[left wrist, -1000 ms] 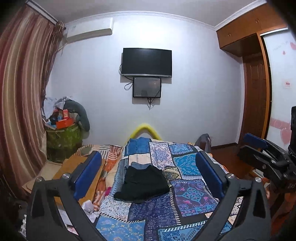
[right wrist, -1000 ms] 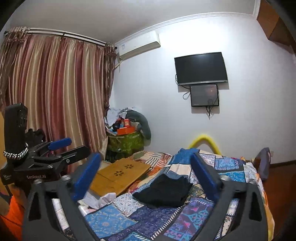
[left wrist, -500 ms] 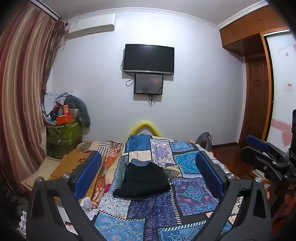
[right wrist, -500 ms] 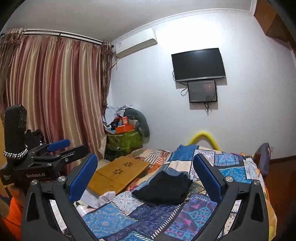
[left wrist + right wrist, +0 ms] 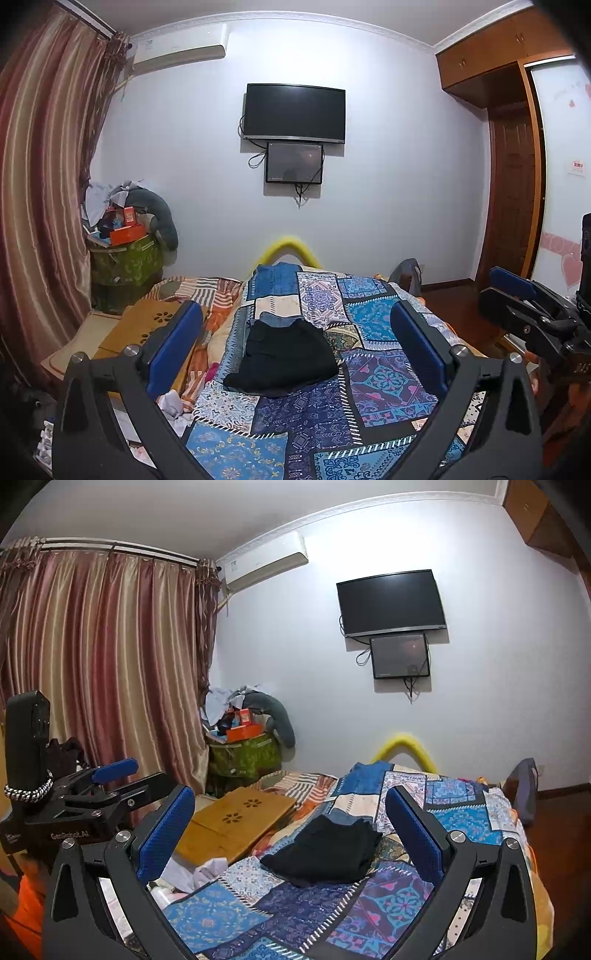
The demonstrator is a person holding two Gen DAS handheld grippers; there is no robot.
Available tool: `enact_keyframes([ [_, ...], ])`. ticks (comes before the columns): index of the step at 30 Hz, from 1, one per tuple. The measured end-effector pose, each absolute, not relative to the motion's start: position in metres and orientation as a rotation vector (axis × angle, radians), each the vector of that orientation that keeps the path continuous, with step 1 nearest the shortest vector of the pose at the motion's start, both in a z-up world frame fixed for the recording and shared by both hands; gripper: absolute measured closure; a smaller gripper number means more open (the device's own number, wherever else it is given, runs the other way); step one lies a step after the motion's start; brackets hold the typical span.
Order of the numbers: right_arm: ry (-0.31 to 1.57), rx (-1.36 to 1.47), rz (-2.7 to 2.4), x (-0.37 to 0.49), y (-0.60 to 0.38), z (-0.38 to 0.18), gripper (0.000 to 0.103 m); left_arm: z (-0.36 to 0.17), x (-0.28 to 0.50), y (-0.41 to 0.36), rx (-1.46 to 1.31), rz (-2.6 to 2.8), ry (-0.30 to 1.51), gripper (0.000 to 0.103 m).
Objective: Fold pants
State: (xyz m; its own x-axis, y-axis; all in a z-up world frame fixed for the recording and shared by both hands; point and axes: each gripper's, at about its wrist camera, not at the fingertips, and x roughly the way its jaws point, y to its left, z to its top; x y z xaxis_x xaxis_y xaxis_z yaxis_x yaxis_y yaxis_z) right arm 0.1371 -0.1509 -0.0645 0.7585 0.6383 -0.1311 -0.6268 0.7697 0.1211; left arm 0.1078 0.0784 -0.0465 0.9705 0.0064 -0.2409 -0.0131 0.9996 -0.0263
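Observation:
The black pants (image 5: 283, 357) lie folded in a compact pile on the blue patchwork quilt (image 5: 373, 373) of the bed; they also show in the right wrist view (image 5: 325, 853). My left gripper (image 5: 293, 332) is open and empty, held above the near end of the bed, well back from the pants. My right gripper (image 5: 290, 819) is open and empty too, raised to the right of the left one. Each gripper shows at the edge of the other's view.
A wooden lap tray (image 5: 236, 819) lies on the bed's left side beside crumpled white cloth (image 5: 195, 875). A cluttered green bin (image 5: 125, 262) stands by the curtain (image 5: 40, 206). A TV (image 5: 294, 112) hangs on the far wall. A wardrobe (image 5: 513, 177) stands at the right.
Both grippers have tilted slightly upward and drifted back, so the pants sit a little lower in both views. The pants have not moved. Both grippers stay open.

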Motion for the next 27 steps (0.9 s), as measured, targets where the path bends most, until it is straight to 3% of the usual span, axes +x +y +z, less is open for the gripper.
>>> enact_keyframes([
  [27, 0.178, 0.092, 0.663, 0.137, -0.161, -0.063, 0.000, -0.048, 0.105, 0.071, 0.004, -0.018, 0.232, 0.000],
])
